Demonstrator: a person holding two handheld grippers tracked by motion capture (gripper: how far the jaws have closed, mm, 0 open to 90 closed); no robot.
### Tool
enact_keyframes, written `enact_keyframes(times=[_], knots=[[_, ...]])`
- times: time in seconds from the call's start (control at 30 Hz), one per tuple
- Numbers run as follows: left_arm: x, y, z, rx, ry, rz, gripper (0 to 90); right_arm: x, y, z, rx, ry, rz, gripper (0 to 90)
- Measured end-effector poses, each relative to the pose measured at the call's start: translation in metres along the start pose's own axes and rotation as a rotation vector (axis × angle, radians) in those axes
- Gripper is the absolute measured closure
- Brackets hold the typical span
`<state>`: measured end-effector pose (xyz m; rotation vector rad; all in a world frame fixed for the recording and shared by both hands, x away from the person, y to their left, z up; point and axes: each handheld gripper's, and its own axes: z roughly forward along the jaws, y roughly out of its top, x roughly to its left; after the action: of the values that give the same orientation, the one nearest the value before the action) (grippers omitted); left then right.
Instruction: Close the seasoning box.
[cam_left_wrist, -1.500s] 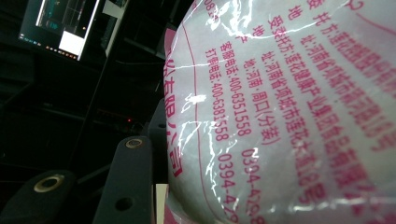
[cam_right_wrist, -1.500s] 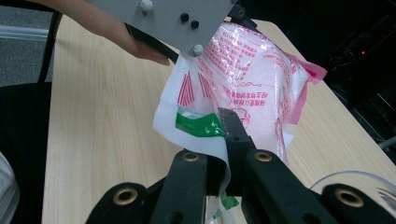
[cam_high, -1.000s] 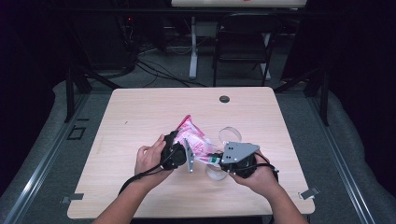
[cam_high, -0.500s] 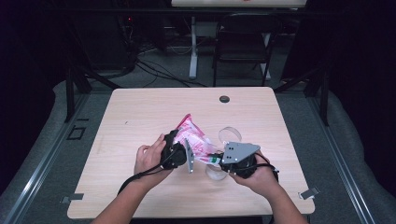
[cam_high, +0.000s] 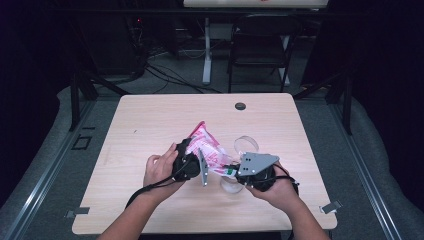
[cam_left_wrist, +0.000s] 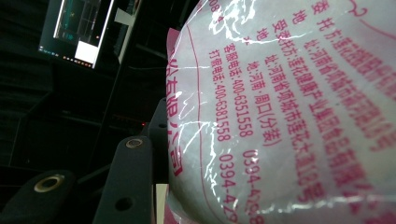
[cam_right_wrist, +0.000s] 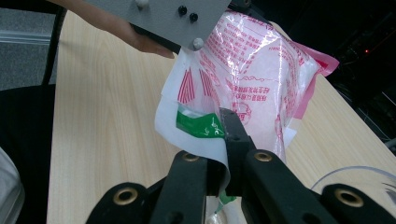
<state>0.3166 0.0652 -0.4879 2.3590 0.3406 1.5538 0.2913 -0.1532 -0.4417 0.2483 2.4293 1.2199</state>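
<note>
A pink-and-white printed plastic bag (cam_high: 207, 150) full of white grains hangs just above the table between both grippers. My left gripper (cam_high: 196, 152) grips its bulging side; in the left gripper view the bag (cam_left_wrist: 289, 116) presses against one black finger (cam_left_wrist: 128, 186) and hides the other. My right gripper (cam_right_wrist: 222, 135) is shut on the bag's thin lower edge beside a green label (cam_right_wrist: 198, 125). In the high view the right gripper (cam_high: 230, 171) sits at the bag's lower right corner.
A clear glass vessel (cam_high: 246, 145) stands on the wooden table (cam_high: 150, 120) just behind the right gripper, with another clear piece (cam_high: 230, 186) in front of it. A black grommet (cam_high: 240, 106) marks the far edge. A chair (cam_high: 260, 45) stands beyond.
</note>
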Motion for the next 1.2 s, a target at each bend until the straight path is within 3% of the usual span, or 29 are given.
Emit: enact_keyframes(times=[0.47, 1.2], knots=[[0.0006, 0.0039, -0.0027, -0.009, 0.034, 0.043, 58.8, 0.0007, -0.0033, -0.0028, -0.008, 0.000, 0.009, 89.0], [0.0022, 0.0073, -0.0036, -0.016, 0.053, 0.059, 59.0, -0.0006, -0.0057, -0.0044, -0.005, -0.003, 0.017, 89.1]])
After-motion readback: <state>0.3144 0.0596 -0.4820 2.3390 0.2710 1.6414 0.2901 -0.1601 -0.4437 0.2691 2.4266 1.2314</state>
